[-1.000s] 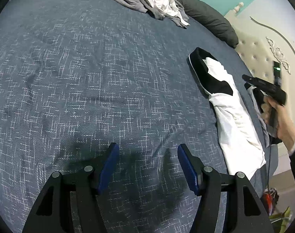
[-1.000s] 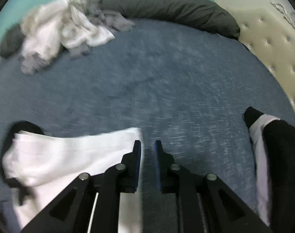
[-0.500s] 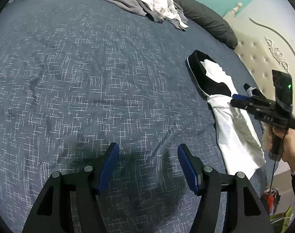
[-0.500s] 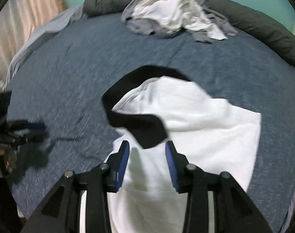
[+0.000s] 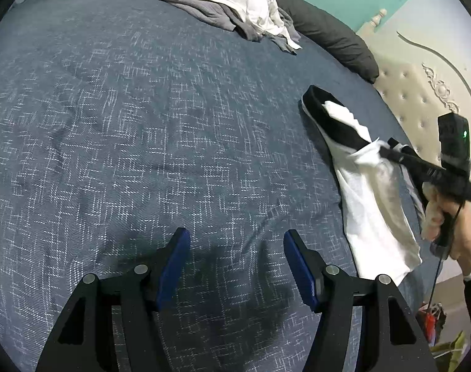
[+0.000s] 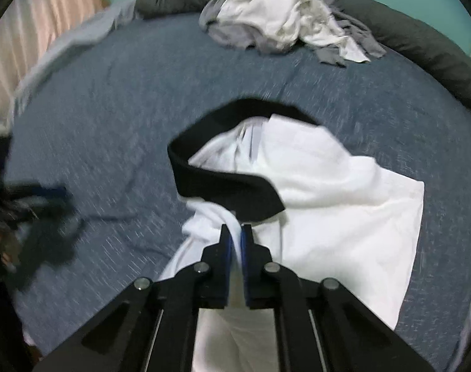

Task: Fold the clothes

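— So why is the left gripper (image 5: 237, 266) just hanging over bare bedspread (image 5: 142, 139)?

— My guess is it's waiting its turn. Its fingers (image 5: 173, 257) stand wide apart with nothing between them, only blue cover below. The shirt (image 5: 368, 204) lies well off to their right, so there is nothing for that hand to take yet.

— And the right gripper (image 6: 234, 232)?

— Its fingers are pinched nearly together on a ridge of white cloth, just short of the black collar (image 6: 223, 183), which curls ahead of the tips. Grabbing near the neck likely gives a firm handle for dragging or lifting the shirt (image 6: 337, 204) into open space.

— What's beyond that?

— Far ahead of both pairs of fingers, a pile of clothes (image 6: 285, 21) sits against the dark bolster (image 6: 421, 46), probably the unfolded stock.

— So how far along?

— Early for this shirt, I'd say; it looks rumpled, not squared.
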